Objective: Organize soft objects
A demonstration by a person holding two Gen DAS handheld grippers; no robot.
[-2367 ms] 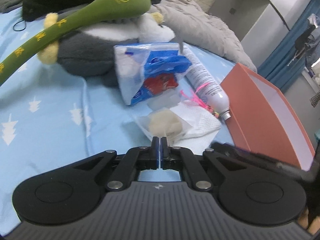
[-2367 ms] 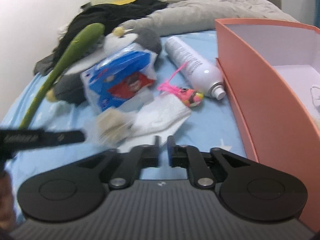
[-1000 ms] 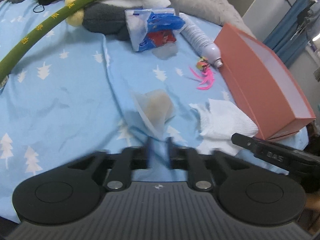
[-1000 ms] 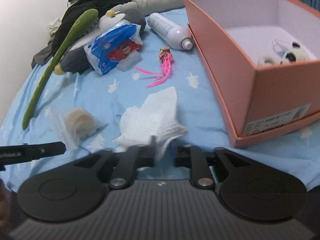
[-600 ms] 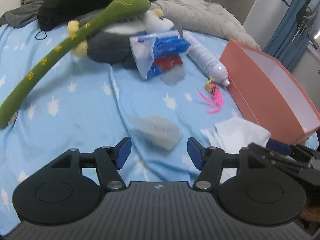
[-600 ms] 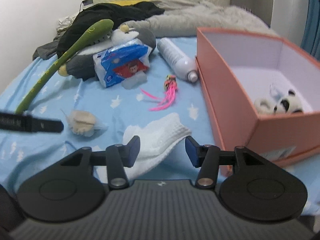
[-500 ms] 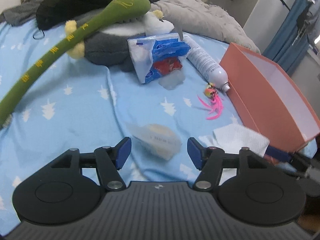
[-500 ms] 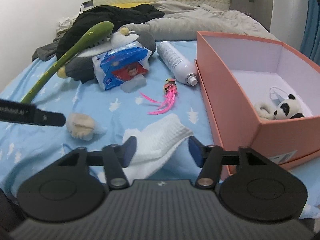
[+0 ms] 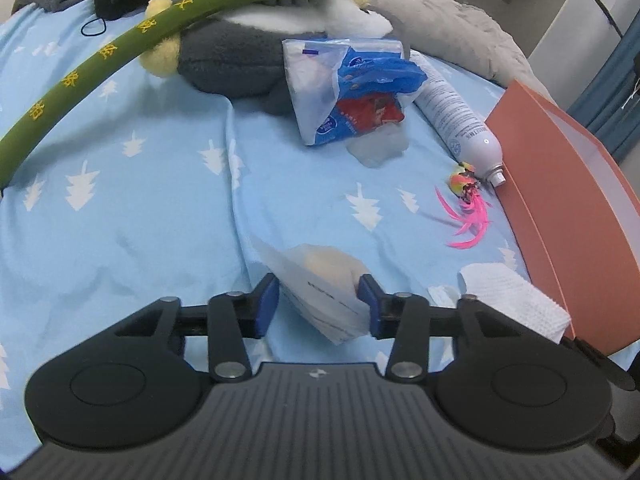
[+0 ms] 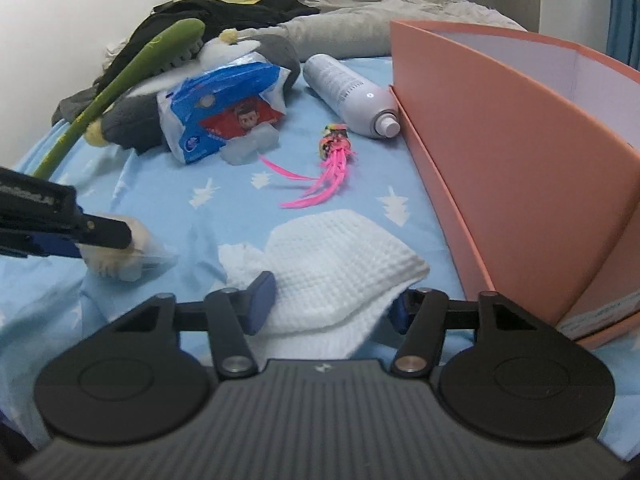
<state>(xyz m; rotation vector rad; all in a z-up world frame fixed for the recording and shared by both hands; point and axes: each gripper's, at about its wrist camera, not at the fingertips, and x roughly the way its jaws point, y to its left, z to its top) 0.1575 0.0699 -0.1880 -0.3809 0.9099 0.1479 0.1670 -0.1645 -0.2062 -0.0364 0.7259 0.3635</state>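
1. The left gripper straddles a clear plastic pouch holding a cream, fluffy lump. Its blue-padded jaws are closing with the pouch between them, the right pad at its edge, the left pad just apart.
2. The right gripper sits over a white waffle-textured cloth, folded and rumpled on the pale blue tree-print sheet. Its jaws are closing around the cloth's near edge — the right pad is half hidden under a fold, so contact is unclear.
3. A salmon cardboard box with a white interior stands just right of the cloth; its floor is hidden, and its label is too small to read.
4. Farther back lie a pink feather toy, a smooth white spray can with unreadable fine print, a crinkled blue-and-white tissue pack showing a cartoon face, and a grey-and-white plush under a long green plush stem embroidered with yellow characters.
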